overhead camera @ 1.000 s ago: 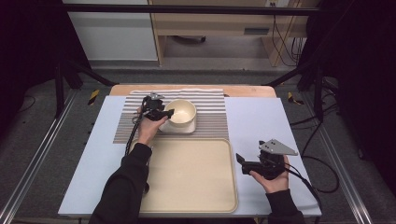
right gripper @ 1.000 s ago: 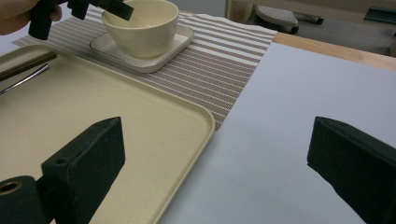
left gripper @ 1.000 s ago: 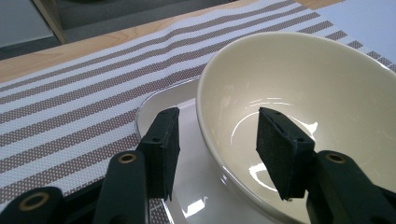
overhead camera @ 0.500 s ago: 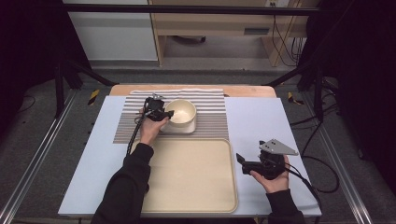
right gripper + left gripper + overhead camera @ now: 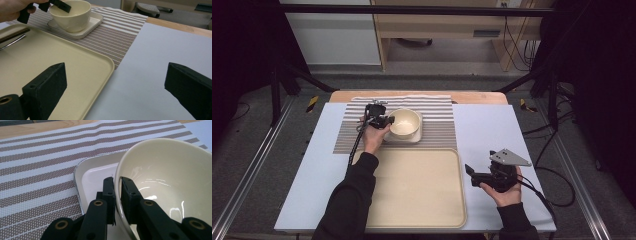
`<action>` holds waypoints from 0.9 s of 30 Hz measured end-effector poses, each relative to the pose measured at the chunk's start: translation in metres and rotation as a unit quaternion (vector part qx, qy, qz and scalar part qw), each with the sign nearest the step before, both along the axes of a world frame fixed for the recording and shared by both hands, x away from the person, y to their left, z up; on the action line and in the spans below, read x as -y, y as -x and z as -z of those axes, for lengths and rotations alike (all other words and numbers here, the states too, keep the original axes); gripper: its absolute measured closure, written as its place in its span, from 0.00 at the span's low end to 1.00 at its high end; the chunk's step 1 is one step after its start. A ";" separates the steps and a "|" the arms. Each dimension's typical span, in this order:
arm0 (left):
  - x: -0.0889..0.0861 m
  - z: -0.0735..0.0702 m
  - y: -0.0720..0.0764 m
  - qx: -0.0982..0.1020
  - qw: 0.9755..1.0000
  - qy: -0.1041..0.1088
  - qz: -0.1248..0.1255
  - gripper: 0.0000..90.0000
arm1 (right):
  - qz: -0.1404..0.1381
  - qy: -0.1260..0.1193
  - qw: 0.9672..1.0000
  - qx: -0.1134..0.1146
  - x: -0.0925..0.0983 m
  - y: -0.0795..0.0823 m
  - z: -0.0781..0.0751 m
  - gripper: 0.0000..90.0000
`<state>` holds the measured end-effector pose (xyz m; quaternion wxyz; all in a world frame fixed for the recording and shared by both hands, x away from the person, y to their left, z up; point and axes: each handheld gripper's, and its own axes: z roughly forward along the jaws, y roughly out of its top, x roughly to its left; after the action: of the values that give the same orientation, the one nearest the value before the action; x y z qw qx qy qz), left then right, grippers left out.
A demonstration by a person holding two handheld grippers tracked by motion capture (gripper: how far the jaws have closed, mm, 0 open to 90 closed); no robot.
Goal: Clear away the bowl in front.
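Pinching bowl (image 5: 162,177) rim, left tool (image 5: 117,185) closing.

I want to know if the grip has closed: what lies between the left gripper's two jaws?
The rim wall of the bowl lies there. In the left gripper view, the left gripper has one jaw inside and one outside; they have just been closing and now pinch it.
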<state>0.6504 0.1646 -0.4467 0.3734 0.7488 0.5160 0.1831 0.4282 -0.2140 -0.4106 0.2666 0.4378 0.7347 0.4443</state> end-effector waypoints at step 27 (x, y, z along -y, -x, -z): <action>-0.011 -0.040 0.024 0.036 0.998 0.042 0.017 0.91 | 0.002 -0.001 1.000 -0.001 0.001 0.000 0.000 0.05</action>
<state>0.6261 0.1752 -0.4062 0.4259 0.7340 0.4968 0.1819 0.4284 -0.2148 -0.4108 0.2668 0.4400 0.7334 0.4442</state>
